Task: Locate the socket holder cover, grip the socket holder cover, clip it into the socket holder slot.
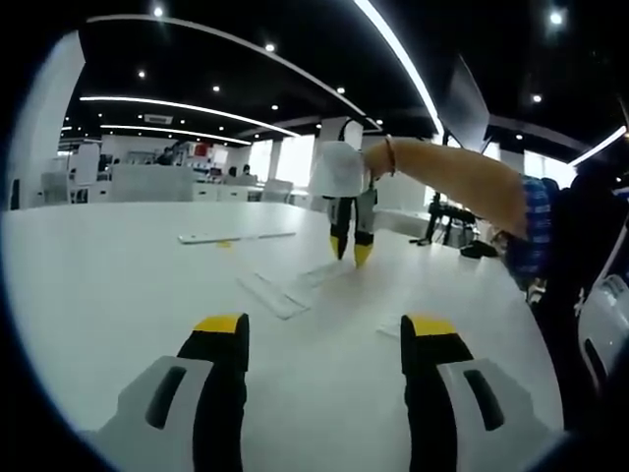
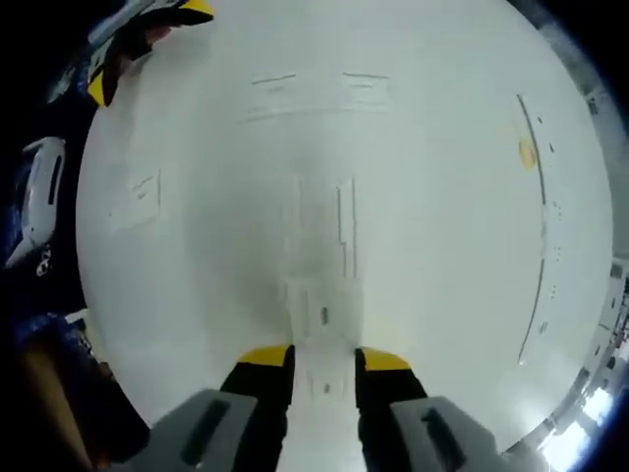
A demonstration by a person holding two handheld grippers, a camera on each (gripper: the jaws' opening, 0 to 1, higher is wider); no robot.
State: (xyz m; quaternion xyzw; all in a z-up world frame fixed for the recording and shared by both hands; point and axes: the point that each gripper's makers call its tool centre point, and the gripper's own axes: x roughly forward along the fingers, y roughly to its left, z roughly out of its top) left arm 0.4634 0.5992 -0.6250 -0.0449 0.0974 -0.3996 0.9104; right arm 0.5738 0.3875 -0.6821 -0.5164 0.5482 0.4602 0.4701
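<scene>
Currently your right gripper (image 2: 323,360) points down at the white surface (image 2: 442,246), its jaws part open astride a clear, flat socket holder cover (image 2: 322,295) lying mid-surface; whether they touch it is unclear. Your left gripper (image 1: 327,339) hovers wide open, holding nothing. A long clear strip (image 1: 236,236) lies toward the far edge.

white table (image 1: 118,285) | dark ceiling (image 1: 295,49) | strip lights (image 1: 393,49) | bright windows (image 1: 295,157)
</scene>
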